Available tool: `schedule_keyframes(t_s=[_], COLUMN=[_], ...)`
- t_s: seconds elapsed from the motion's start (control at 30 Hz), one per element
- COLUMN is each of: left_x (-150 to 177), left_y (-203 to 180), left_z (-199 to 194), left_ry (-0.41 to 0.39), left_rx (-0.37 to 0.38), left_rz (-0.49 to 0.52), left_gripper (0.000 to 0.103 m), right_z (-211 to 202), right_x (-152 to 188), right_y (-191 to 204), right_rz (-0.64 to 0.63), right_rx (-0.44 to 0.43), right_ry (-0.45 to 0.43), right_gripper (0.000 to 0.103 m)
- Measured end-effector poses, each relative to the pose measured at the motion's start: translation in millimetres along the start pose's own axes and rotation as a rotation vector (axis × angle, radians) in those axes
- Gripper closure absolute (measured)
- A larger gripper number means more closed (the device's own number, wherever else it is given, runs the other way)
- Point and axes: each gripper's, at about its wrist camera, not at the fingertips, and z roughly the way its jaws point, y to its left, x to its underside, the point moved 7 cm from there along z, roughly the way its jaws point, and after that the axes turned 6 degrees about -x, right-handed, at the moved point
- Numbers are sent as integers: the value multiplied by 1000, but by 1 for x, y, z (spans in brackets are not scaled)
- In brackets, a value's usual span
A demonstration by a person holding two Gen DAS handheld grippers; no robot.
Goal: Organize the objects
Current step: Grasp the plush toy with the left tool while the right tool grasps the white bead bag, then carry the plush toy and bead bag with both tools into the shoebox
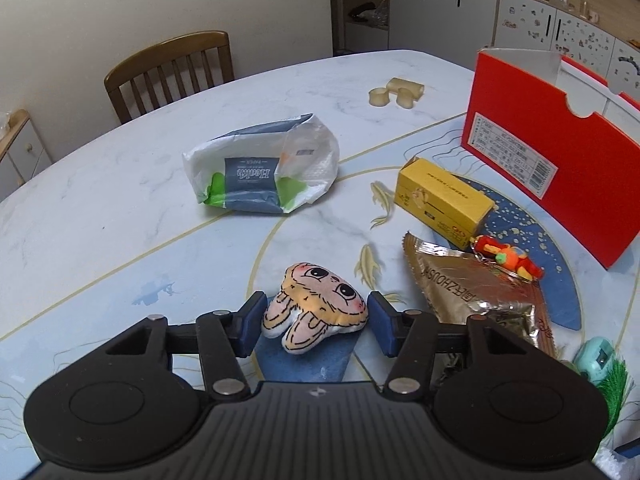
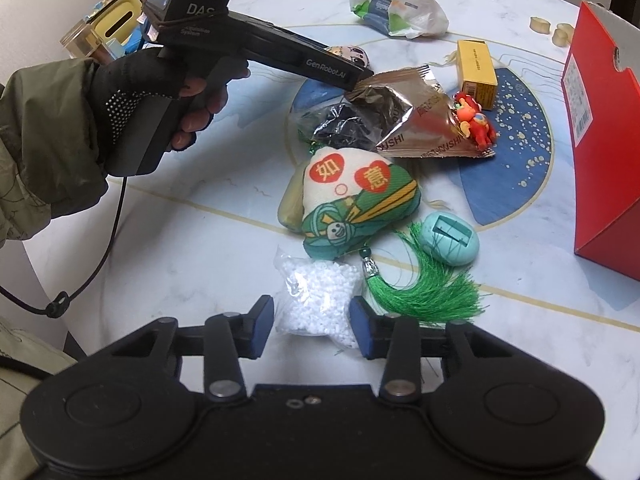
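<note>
In the left wrist view my left gripper [image 1: 316, 322] is open with a small plush bunny face [image 1: 316, 306] lying on the table between its blue pads, not squeezed. In the right wrist view my right gripper [image 2: 312, 322] is open around a clear bag of white beads [image 2: 316, 300] on the table. Beyond it lie a green and white fabric charm [image 2: 356, 204] with a green tassel [image 2: 428, 288] and a teal egg-shaped gadget [image 2: 450, 238]. The left gripper's body [image 2: 256, 46] shows there in a gloved hand; the bunny [image 2: 350, 56] peeks out behind it.
A red open box [image 1: 552, 152] stands at the right. Near it lie a yellow carton [image 1: 442, 196], a gold foil packet [image 1: 472, 292], a red and orange toy [image 1: 508, 260], a tissue pack [image 1: 260, 172] and tan rings [image 1: 396, 92]. A wooden chair [image 1: 172, 72] stands behind the marble table [image 1: 100, 208].
</note>
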Motion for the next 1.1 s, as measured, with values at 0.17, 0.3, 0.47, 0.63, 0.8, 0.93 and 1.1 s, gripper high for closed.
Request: schedule_keyframes(t_s=[0.17,0.3,0.47,0.63,0.8,0.93,1.1], left_x=[-1,-3,-12,-28,-46,-60,-77], left_y=[4,10,11,5,-10,-28,-58], left_z=[-7,-18,-38,-62,-84,-97,-109], left_ry=[-3,-9,-30,-61,-75,-83,-87], left_rx=[-6,-9,-19,-17,-13,-12,-1], left_rz=[-25,-59,-84,-95,-116,-110,-92], left_gripper=[50,50,50,50,50,50,50], right_z=[-5,-17,-37,-65,-99,-126,-153], right_x=[1,0,-7,-19,-32,-40,-46], right_y=[-2,-2,-6,-18,-42,-64,-93], right_rz=[-3,-14,-27,-30,-10,7,20], right_rx=[-8,-12,-3,23,53,64,71], right_ry=[-10,-38,-92,-174,-274,-342,-394], right_gripper=[70,72,72,72,72,72,72])
